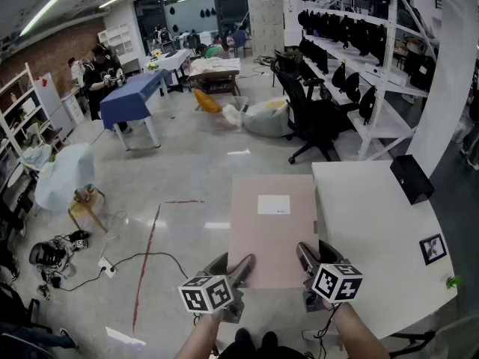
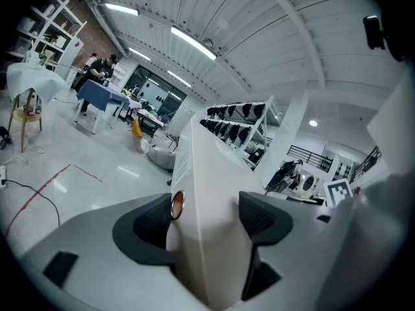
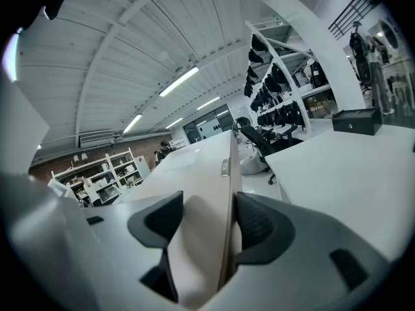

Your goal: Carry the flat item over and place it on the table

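A flat beige cardboard box [image 1: 271,230] with a white label hangs level in the air over the floor, just left of the white table [image 1: 374,230]. My left gripper [image 1: 236,264] is shut on its near left corner and my right gripper [image 1: 307,256] on its near right corner. In the left gripper view the box [image 2: 207,173] stands edge-on between the jaws of the left gripper [image 2: 206,216], filling the gap. The right gripper view shows the box's edge [image 3: 224,193] clamped in the right gripper [image 3: 209,222], with the table [image 3: 337,173] close on the right.
A black case [image 1: 410,178] and a marker tag [image 1: 432,247] lie on the table. Beyond stand a black office chair [image 1: 310,114], white shelving [image 1: 359,58], a blue-covered table [image 1: 135,96] and a person. A stool [image 1: 86,208] and cables [image 1: 142,260] sit on the floor at left.
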### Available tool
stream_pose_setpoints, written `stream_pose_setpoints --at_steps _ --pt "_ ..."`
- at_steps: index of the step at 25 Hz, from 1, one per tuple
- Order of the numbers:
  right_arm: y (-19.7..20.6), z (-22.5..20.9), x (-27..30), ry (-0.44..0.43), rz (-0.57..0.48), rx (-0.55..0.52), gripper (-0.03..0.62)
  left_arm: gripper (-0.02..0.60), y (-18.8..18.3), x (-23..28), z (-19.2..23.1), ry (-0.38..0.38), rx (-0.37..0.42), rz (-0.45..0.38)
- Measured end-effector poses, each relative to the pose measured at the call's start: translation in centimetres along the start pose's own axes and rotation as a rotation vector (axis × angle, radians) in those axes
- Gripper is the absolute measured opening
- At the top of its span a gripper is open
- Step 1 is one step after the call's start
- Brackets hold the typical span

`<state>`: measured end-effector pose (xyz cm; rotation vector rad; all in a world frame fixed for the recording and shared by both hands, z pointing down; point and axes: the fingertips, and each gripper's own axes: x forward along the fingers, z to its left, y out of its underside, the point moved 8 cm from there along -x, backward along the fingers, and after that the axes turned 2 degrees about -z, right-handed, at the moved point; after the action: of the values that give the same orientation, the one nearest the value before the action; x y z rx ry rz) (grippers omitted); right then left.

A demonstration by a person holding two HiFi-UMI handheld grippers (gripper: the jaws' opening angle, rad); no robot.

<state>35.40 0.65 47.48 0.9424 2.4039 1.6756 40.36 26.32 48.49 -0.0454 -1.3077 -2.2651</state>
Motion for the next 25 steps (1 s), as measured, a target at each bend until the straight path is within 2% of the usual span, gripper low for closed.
stream_pose_setpoints --at_steps 7,15,25 --pt "-0.5 -0.3 0.2 -0.009 -0.015 -0.002 0.253 0.305 -0.5 0.3 -0.5 -0.007 0.008 -0.021" --pt "-0.9 -1.2 1.9 -0.016 0.017 -0.009 0.253 0.305 -0.6 1.6 -0.1 -0.033 -0.014 -0.02" --pt "-1.8 -3.0 8.7 0.026 0.034 0.017 0.253 0.305 -3.3 7.8 4.0 -0.027 -0.012 0.019"
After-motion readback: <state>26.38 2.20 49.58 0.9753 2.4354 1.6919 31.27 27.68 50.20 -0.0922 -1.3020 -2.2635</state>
